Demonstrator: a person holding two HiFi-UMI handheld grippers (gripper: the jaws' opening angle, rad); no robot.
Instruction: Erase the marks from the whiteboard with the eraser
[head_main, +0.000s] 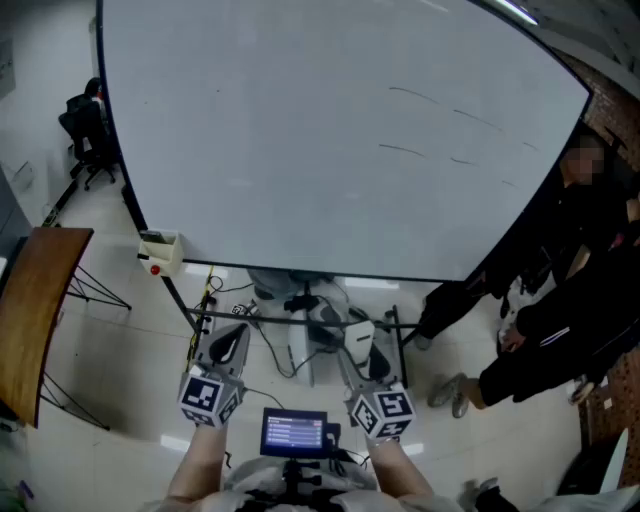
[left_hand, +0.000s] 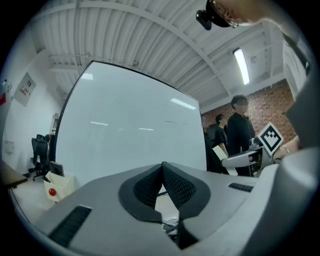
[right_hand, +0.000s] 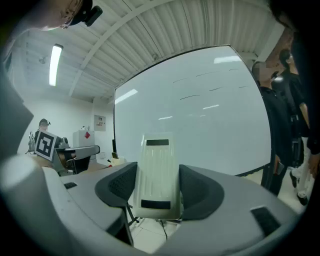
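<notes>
Right tool (right_hand: 158, 192): jaws closed on the eraser (right_hand: 157, 165), a cream plastic block held upright between the 2 pads, its top end standing clear above them. Left tool (left_hand: 162, 175): jaws shut narrow, pad tips touching, nothing between them. In the head view both tools sit low and near, side by side, the right one apart from the left, with a small lit screen (head_main: 293, 432) between and below them.

The whiteboard (head_main: 300, 140) stands on the far side of both tools; neither touches it. Marks (head_main: 405, 151): 4 short thin strokes, grouped in its upper right part; the rest of the board looks clean.

A pale box with a red button (head_main: 160, 252) hangs at the board's lower left corner. People in dark clothing (head_main: 560, 300) stand at the right edge. A brown surface (head_main: 35, 300) lies at the left.
</notes>
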